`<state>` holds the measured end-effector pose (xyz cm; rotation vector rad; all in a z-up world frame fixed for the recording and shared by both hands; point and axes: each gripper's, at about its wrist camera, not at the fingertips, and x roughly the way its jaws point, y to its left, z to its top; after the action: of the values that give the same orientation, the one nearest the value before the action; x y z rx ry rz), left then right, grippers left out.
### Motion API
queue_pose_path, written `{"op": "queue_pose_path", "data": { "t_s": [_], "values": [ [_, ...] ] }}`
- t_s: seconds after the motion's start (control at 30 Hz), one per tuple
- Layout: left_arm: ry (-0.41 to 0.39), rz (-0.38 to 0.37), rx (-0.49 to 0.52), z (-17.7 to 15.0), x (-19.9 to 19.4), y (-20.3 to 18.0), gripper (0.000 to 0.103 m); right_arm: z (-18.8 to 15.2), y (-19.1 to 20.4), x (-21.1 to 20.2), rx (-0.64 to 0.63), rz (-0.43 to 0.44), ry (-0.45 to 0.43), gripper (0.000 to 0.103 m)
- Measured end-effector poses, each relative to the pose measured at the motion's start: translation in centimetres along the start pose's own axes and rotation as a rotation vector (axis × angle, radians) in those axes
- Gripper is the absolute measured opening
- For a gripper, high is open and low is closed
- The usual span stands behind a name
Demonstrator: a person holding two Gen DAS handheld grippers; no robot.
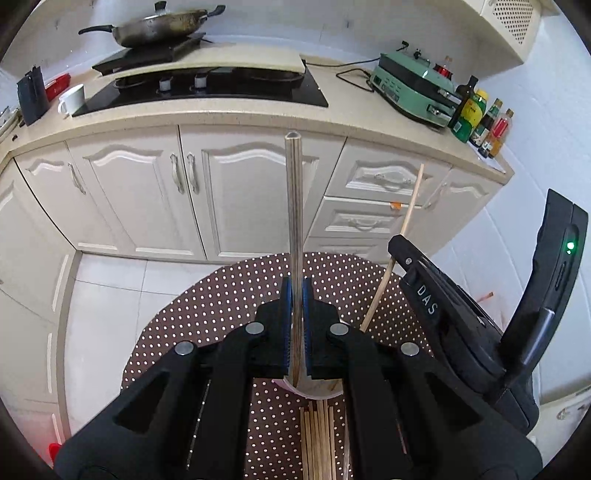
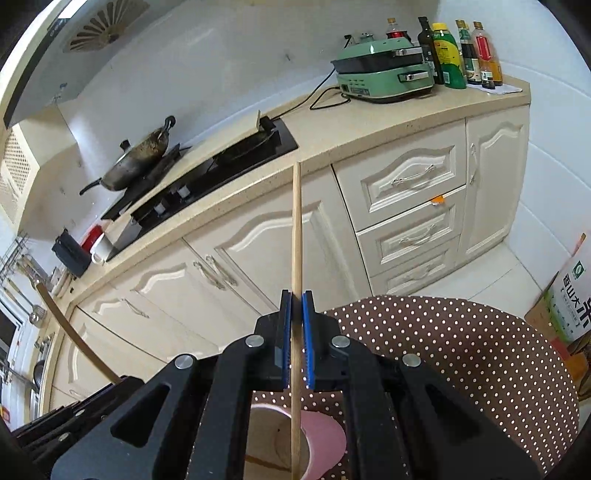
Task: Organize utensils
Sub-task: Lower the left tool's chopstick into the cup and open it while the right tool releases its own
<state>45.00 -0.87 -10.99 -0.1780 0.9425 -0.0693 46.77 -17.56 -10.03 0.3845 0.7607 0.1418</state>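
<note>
My left gripper [image 1: 296, 291] is shut on a metal chopstick [image 1: 294, 206] that stands upright, its lower end in a pink cup [image 1: 317, 392] on the dotted round table [image 1: 221, 295]. My right gripper [image 2: 296, 302] is shut on a wooden chopstick [image 2: 296, 236], upright, its lower end inside the same pink cup [image 2: 325, 439]. That chopstick [image 1: 406, 221] and the right gripper's body [image 1: 461, 325] show at the right of the left wrist view. Several wooden chopsticks [image 1: 319, 439] lie on the table below the cup.
Cream kitchen cabinets [image 1: 236, 199] and a counter with a black hob [image 1: 207, 88], a wok [image 1: 159, 26], a white mug [image 1: 72, 99], a green appliance [image 1: 413, 86] and bottles [image 1: 480, 118] stand beyond the table. A cardboard box [image 2: 569, 295] stands at the right.
</note>
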Motion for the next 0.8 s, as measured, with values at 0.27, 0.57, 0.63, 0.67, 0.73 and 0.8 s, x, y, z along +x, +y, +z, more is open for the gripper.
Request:
{"op": "queue_pose_path", "data": {
  "t_s": [0.27,0.57,0.63,0.67,0.73,0.8],
  "values": [
    [0.024,-0.002,-0.014,-0.8,1.0,0.6,0.006,-1.7,0.6,-0.1,-0.052,0.022,0.056,0.005],
    [0.003,0.025,-0.024,-1.0,1.8,1.0,0.008,-3.1,0.9,0.1,-0.085,0.035,0.118,0.006],
    [0.056,0.022,-0.017,-1.2,2.5,1.2,0.029,-3.3,0.8,0.0,-0.091,0.032,0.127,0.008],
    [0.076,0.024,-0.018,-1.3,2.8,1.3,0.04,-3.4,0.6,0.0,-0.089,0.032,0.134,0.008],
    [0.047,0.033,-0.032,-1.7,2.5,1.5,0.05,-3.5,0.2,-0.2,-0.08,0.03,0.141,0.008],
    [0.039,0.026,-0.029,-2.0,2.1,1.5,0.051,-3.5,-0.1,-0.5,-0.08,0.029,0.144,0.009]
  ]
}}
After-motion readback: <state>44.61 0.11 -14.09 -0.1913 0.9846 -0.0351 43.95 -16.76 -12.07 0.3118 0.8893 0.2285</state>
